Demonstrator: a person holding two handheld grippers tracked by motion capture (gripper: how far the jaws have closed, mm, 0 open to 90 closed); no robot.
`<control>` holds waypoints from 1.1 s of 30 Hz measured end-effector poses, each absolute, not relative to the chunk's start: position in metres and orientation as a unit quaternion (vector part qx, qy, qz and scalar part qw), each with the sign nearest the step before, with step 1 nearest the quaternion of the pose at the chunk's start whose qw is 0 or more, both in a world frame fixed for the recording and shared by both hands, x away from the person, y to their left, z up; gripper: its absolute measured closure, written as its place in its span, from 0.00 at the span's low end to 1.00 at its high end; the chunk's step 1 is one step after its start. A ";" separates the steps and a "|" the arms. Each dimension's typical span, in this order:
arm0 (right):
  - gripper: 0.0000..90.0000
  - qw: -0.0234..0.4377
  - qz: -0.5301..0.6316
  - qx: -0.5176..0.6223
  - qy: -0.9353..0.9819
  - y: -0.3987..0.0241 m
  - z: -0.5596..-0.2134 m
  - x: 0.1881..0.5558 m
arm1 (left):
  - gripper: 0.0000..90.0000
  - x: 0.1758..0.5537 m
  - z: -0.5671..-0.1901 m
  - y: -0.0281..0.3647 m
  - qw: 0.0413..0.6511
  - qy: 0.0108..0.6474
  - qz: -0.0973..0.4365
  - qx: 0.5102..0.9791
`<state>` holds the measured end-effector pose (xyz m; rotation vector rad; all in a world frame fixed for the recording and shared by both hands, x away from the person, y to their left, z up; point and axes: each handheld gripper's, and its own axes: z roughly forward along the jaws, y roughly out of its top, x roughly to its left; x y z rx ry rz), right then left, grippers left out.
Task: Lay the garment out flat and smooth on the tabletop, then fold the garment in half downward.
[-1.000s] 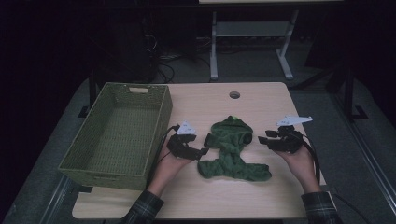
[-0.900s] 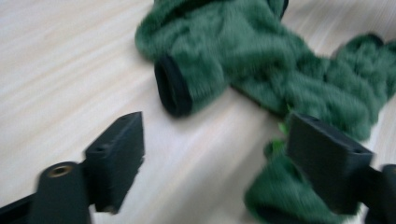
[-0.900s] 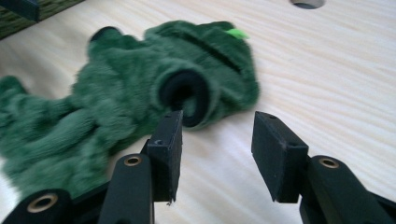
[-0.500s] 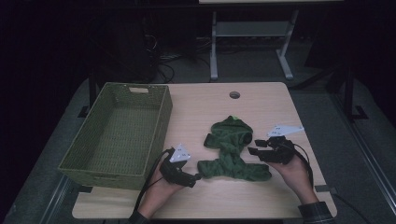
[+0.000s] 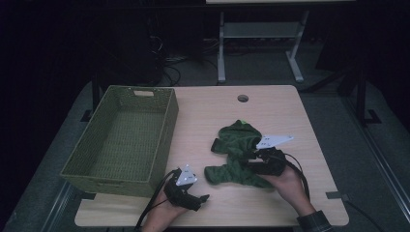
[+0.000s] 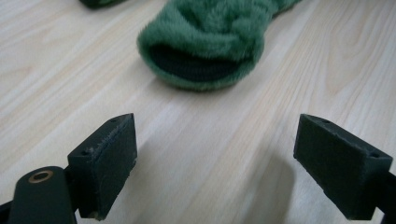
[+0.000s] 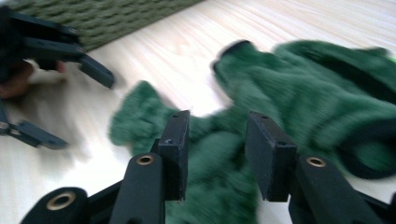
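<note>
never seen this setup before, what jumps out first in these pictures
A fuzzy green garment lies crumpled on the right half of the wooden table, the right claw poised over it, partly open. An empty green woven basket sits at the table's left, and the left claw gapes wide near a sleeve opening.

One basket [image 5: 126, 140]; one green garment [image 5: 237, 154]

High view looks forward-down over the pale wooden table [image 5: 270, 104]; both gripper cams sit low, close, sharing the fuzzy green garment [image 5: 238, 153] [image 6: 210, 42] [image 7: 299, 107].
</note>
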<state>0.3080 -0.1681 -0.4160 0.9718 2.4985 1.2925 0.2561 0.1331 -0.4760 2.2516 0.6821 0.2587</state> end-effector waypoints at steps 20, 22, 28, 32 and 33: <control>0.80 0.040 0.429 0.228 0.873 -0.081 -0.431 0.289 | 0.14 0.255 -0.477 0.133 0.375 0.253 0.108 0.885; 0.80 0.038 0.423 0.226 0.877 -0.074 -0.435 0.289 | 0.14 0.255 -0.477 0.133 0.375 0.254 0.108 0.885; 0.78 0.051 0.391 0.231 0.889 -0.066 -0.452 0.294 | 0.14 0.255 -0.477 0.133 0.374 0.251 0.108 0.886; 0.78 0.054 0.373 0.231 0.897 -0.064 -0.463 0.296 | 0.14 0.255 -0.477 0.133 0.376 0.252 0.107 0.885; 0.78 0.058 0.375 0.229 0.897 -0.063 -0.464 0.296 | 0.14 0.255 -0.477 0.133 0.376 0.252 0.107 0.885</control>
